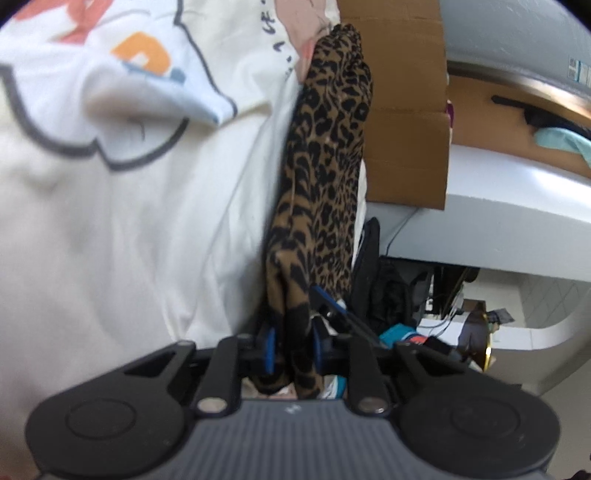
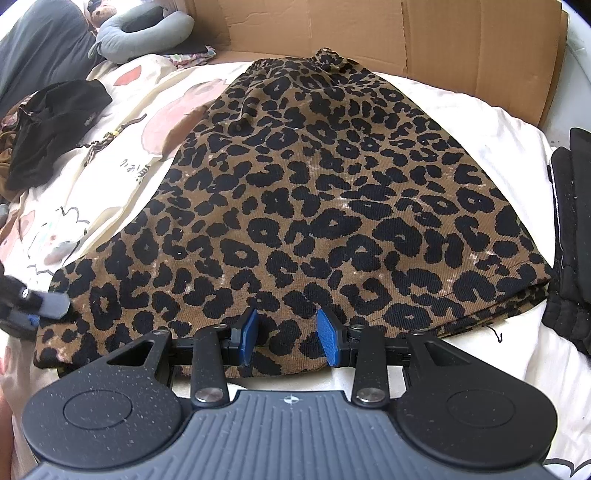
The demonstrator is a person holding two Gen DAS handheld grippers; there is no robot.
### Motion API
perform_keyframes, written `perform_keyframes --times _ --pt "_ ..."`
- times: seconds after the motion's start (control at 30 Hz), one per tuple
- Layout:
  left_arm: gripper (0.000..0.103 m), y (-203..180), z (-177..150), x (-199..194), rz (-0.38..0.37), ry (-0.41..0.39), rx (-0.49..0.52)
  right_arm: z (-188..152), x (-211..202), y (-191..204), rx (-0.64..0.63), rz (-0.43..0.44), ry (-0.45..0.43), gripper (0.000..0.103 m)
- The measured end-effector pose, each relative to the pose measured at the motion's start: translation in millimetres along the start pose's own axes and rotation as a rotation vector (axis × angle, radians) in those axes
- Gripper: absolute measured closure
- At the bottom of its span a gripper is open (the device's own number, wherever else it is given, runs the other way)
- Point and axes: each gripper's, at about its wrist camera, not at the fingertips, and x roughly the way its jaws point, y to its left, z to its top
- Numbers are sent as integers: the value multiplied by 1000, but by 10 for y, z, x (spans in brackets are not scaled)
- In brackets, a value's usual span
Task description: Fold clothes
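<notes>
A brown leopard-print skirt [image 2: 314,192] lies spread flat on the white printed bedsheet [image 2: 461,122], waistband at the far end. My right gripper [image 2: 290,334] is open, its blue pads just above the skirt's near hem. My left gripper [image 1: 291,350] is shut on the skirt's hem corner; the cloth [image 1: 325,155] stretches away from it along the sheet. The left gripper also shows at the left edge of the right wrist view [image 2: 35,301], at the skirt's near left corner.
A cardboard sheet [image 2: 406,33] stands behind the bed. A black garment [image 2: 51,125] and a grey neck pillow [image 2: 144,33] lie at the left. A folded black garment [image 2: 572,229] lies at the right edge. A grey desk [image 1: 498,199] stands beyond the bed.
</notes>
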Motion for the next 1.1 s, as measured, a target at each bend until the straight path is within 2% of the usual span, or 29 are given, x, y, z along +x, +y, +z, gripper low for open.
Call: perform_keyframes --times 0.27,0.33,0.4,0.8,0.97,1.1 --pt "84 50 -17 98 17 -1 -14 1 2 5 -3 -1 2 60" --pt "95 47 -26 101 31 4 -13 -1 1 5 -2 0 1 60" --pt "96 34 -30 86 55 -2 -10 -2 0 3 -4 3 0 60" --pt "97 -264 10 -19 155 14 54 -20 -126 -101 36 9 -24 60" --pt "98 -377 8 -126 172 8 75 -76 -250 -267 90 -47 -57 60" --pt "98 -445 8 -182 171 5 78 -149 -365 -522 199 -80 -82 60"
